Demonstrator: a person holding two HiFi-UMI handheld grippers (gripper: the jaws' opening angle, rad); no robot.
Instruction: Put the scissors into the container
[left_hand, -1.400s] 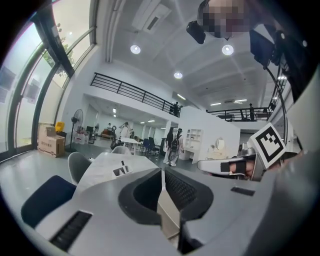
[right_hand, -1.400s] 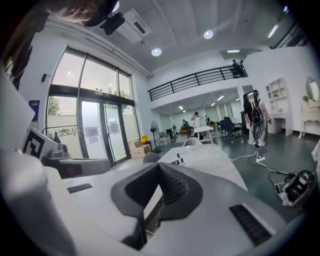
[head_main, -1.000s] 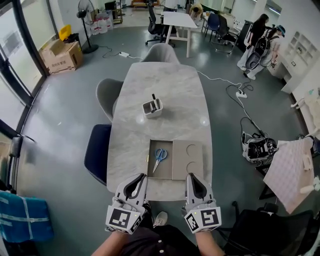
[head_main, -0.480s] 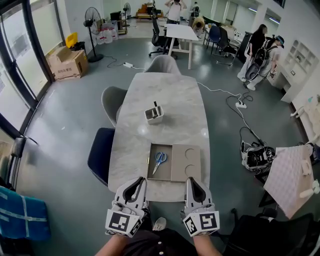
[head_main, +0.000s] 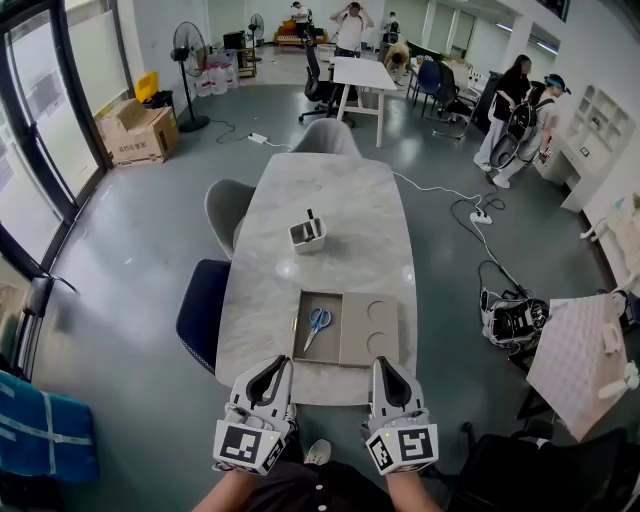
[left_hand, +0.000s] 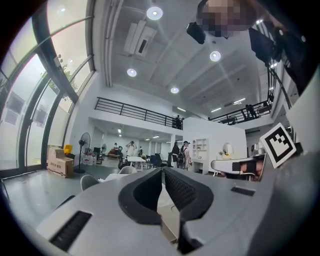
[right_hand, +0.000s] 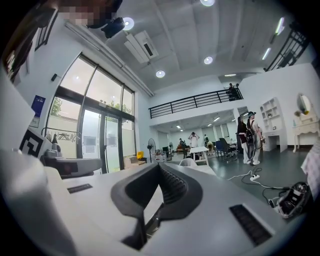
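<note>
Both pairs of jaws are pressed together and empty. The left gripper (head_main: 271, 372) and right gripper (head_main: 389, 372) hover side by side just short of the brown tray (head_main: 372, 330), pointing towards it. Only the head view shows the blue-handled scissors (head_main: 319, 322) lying in that tray, with the white container (head_main: 307, 233) beyond it. The gripper views look level into the room.

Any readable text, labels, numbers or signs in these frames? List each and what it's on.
No text can be read in any view.
Cardboard box: dark print on its side, too small to read.
Blue wall poster: too blurred to read.
Left gripper's cube and right gripper's cube: black-and-white square patterns only, no letters.
</note>
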